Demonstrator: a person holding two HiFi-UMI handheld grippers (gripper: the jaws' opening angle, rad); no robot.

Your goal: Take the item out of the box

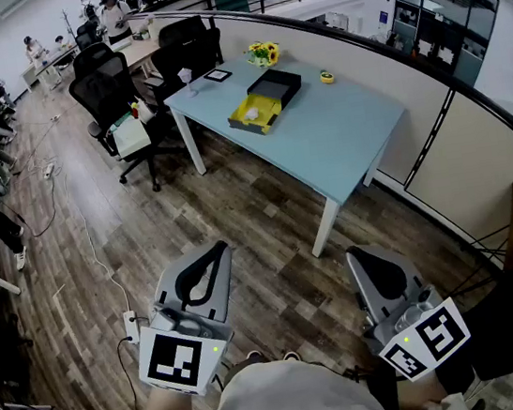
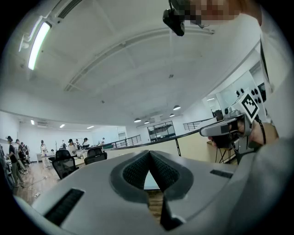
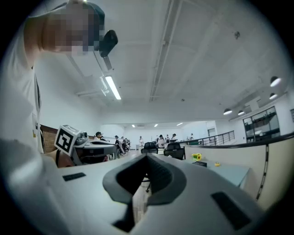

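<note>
A black box [image 1: 275, 85] lies open on the far light-blue table [image 1: 341, 131]. Beside it is a yellow tray or lid [image 1: 258, 114] with a small white item [image 1: 249, 113] on it. Both grippers are held low near the person's body, well short of the table. In the head view my left gripper [image 1: 219, 248] has its jaws together with nothing in them, and the left gripper view shows the same gripper [image 2: 149, 153]. My right gripper [image 1: 355, 254] is likewise shut and empty, and it shows the same way in its own view [image 3: 147, 157].
Sunflowers [image 1: 263, 52], a small dark frame [image 1: 217, 75] and a yellow round object [image 1: 327, 77] also sit on the table. Black office chairs [image 1: 113, 92] stand to its left. A curved partition with a railing [image 1: 428, 80] runs behind it. Wood floor [image 1: 258, 218] lies between me and the table.
</note>
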